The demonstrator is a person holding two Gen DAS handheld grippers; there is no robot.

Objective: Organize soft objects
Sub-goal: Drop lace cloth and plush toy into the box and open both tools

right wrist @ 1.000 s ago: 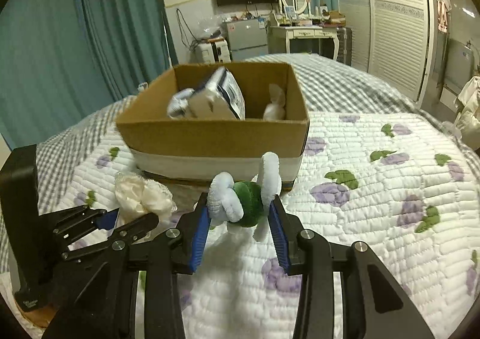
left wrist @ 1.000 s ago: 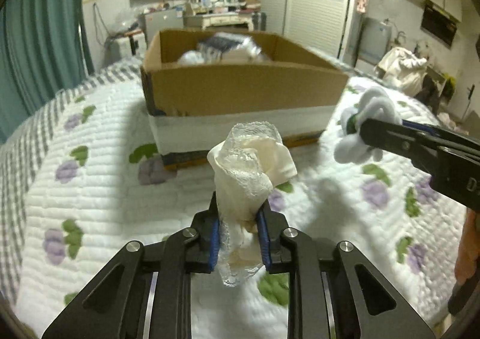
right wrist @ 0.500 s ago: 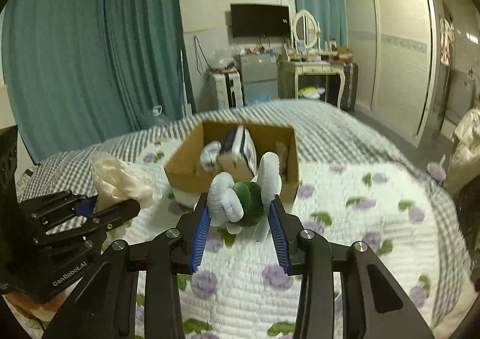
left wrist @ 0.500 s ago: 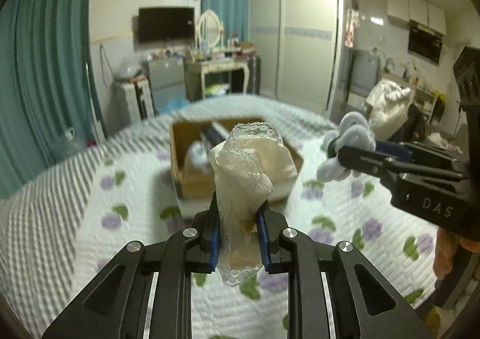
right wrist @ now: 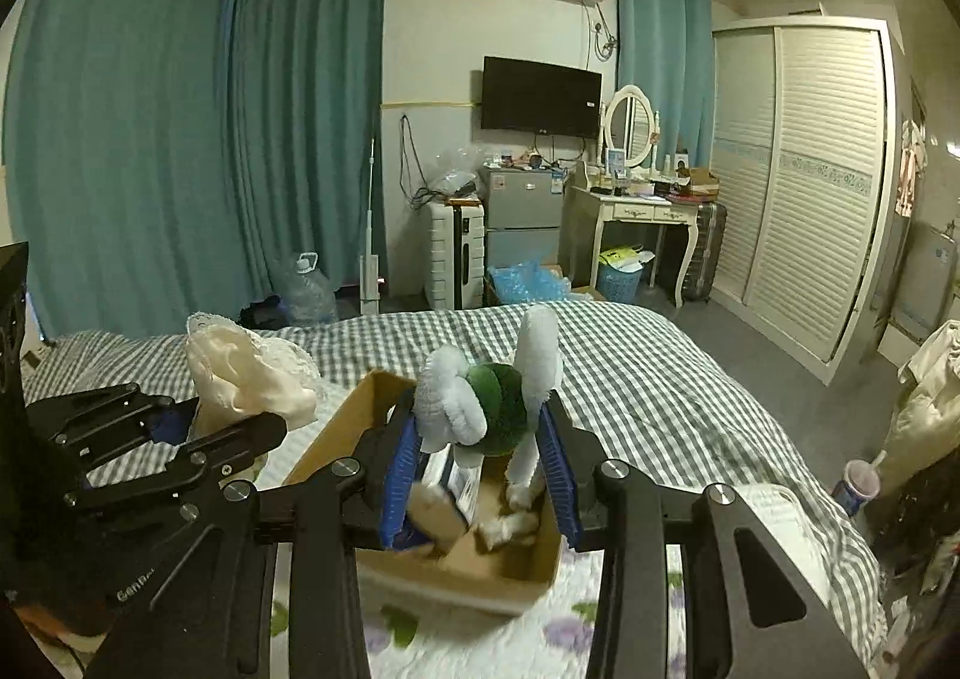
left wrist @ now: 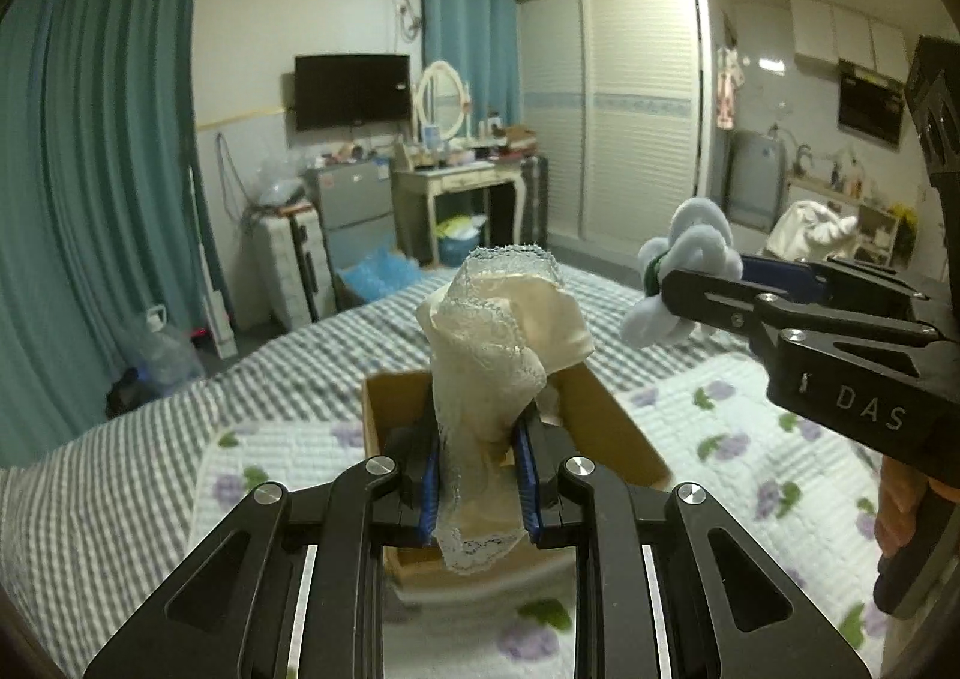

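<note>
While both claws hang above the bed, each one is clenched on a soft thing over the open cardboard box. The left claw grips a cream lace-trimmed cloth between its blue pads; the cloth stands up in a bunched bundle above the fingers, and a lace edge hangs below them. Seen from the right wrist camera, the same cloth sits to the left, pinched in the left claw just beside the near left corner of the box. The right claw holds a green and white plush toy between its blue pads, with the toy's long white limbs sticking up and dangling down toward the box's inside. From the left wrist camera this toy shows at the tip of the right claw, up and to the right of the cloth and apart from it. Inside the box lie a few items, among them a small white soft piece and a packet partly hidden by the claw; what the packet is I cannot tell. The box rests on a white quilt with purple flowers, which lies over a grey checked bedsheet. Teal curtains hang behind the bed.
</note>
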